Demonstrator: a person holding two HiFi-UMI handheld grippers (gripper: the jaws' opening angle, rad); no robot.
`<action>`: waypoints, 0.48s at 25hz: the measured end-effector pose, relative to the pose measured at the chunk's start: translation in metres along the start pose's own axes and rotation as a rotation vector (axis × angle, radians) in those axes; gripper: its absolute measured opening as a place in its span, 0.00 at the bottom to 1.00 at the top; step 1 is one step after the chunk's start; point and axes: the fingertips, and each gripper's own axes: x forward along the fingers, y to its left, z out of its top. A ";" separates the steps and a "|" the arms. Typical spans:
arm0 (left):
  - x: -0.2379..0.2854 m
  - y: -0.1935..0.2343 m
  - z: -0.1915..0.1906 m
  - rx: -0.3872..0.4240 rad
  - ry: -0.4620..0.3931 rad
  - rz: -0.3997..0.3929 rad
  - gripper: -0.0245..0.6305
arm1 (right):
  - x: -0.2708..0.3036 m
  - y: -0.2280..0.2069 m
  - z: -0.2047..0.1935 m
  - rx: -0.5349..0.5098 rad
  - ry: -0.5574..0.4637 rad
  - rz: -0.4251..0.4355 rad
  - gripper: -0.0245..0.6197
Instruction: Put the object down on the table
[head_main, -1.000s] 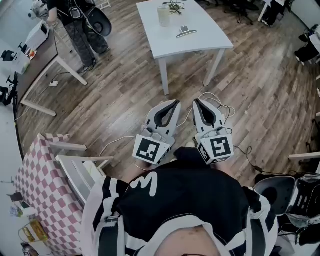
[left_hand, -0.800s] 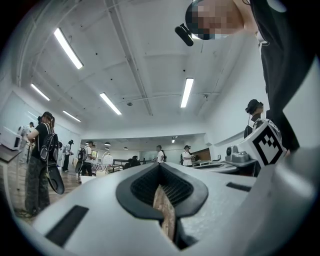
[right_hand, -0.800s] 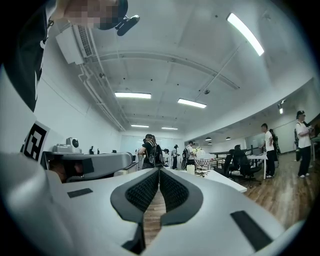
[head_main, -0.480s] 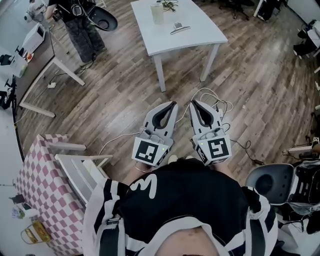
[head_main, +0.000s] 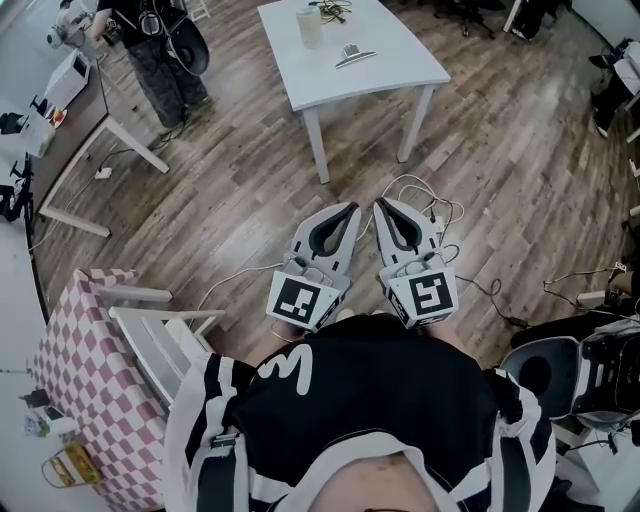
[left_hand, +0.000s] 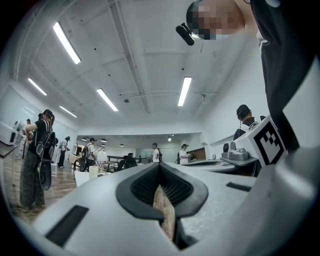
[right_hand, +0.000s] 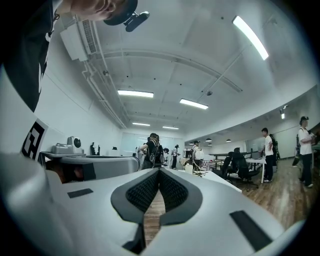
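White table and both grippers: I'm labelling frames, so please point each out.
white table (head_main: 400, 55), head view, bare top near right edge.
left gripper (head_main: 352, 209), head view, between its closed fingertips.
right gripper (head_main: 381, 204), head view, between its closed fingertips.

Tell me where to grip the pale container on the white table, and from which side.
Probably its round side wall at mid-height, jaws level, coming in over the table edge at the head view's left: the container stands upright, with a grey object on its right and cables behind it.
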 end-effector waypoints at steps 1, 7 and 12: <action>-0.001 -0.001 0.000 -0.001 -0.002 -0.002 0.04 | 0.000 0.000 0.001 0.002 -0.003 -0.003 0.06; -0.008 0.002 -0.002 0.000 -0.001 -0.001 0.04 | -0.003 0.004 -0.005 0.016 0.004 -0.018 0.06; -0.013 0.006 -0.001 -0.005 0.000 -0.001 0.04 | -0.002 0.010 -0.004 0.008 0.005 -0.016 0.06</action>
